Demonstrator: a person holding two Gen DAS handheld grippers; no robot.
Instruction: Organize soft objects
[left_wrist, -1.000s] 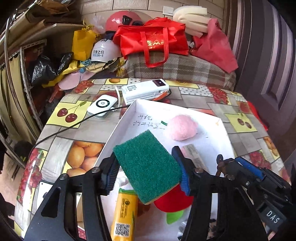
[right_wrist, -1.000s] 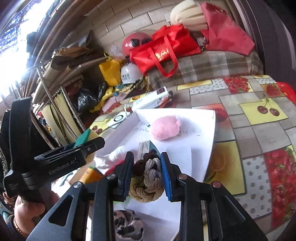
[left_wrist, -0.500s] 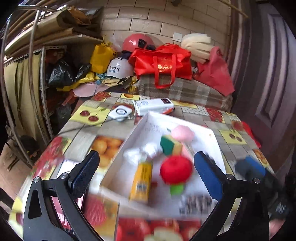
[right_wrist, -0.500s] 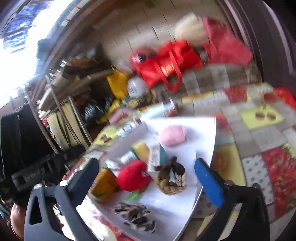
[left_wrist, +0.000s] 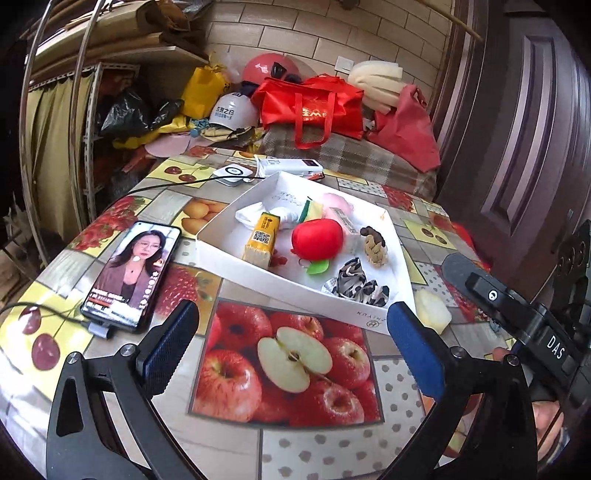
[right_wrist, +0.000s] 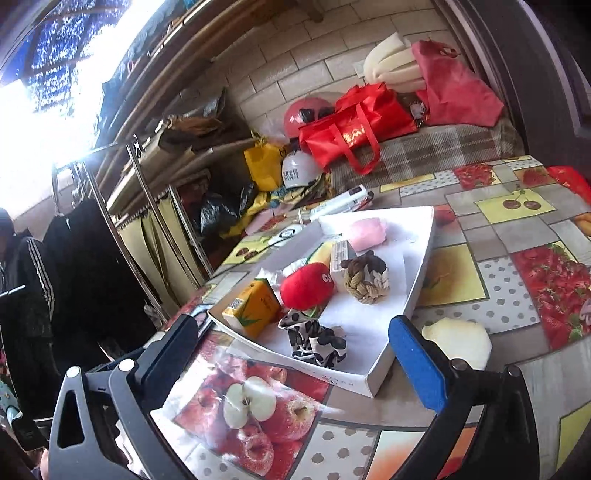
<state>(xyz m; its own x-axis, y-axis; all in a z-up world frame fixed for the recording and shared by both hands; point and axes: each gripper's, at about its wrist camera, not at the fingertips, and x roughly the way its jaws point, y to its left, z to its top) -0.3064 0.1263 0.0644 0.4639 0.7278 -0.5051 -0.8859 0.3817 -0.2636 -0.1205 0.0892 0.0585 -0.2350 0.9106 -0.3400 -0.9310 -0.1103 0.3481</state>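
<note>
A white box (left_wrist: 295, 291) (right_wrist: 417, 288) on the fruit-print table holds a red plush apple (left_wrist: 317, 238) (right_wrist: 306, 285), a braided rope knot (left_wrist: 375, 246) (right_wrist: 365, 282), a pink puff (left_wrist: 338, 202) (right_wrist: 369, 229), a green-and-yellow sponge (left_wrist: 310, 211), a yellow carton (left_wrist: 261, 240) (right_wrist: 253, 308), a black-and-white scrunchie (left_wrist: 354, 282) (right_wrist: 314, 339) and white cloth (left_wrist: 255, 213). My left gripper (left_wrist: 291, 350) hovers open and empty in front of the box. Equally open and empty, my right gripper (right_wrist: 295, 354) stands before the box's near corner.
A pale foam lump (left_wrist: 432, 312) (right_wrist: 458, 341) lies on the table right of the box. A phone (left_wrist: 131, 273) on a cable plays video at the left. A power bank (left_wrist: 290, 168) and charger (left_wrist: 232, 173) sit behind the box. Bags and helmets crowd the bench beyond.
Both grippers let go, the left of the green sponge and the right of the rope knot, which now lie in the box. Both drew back toward the table's near edge.
</note>
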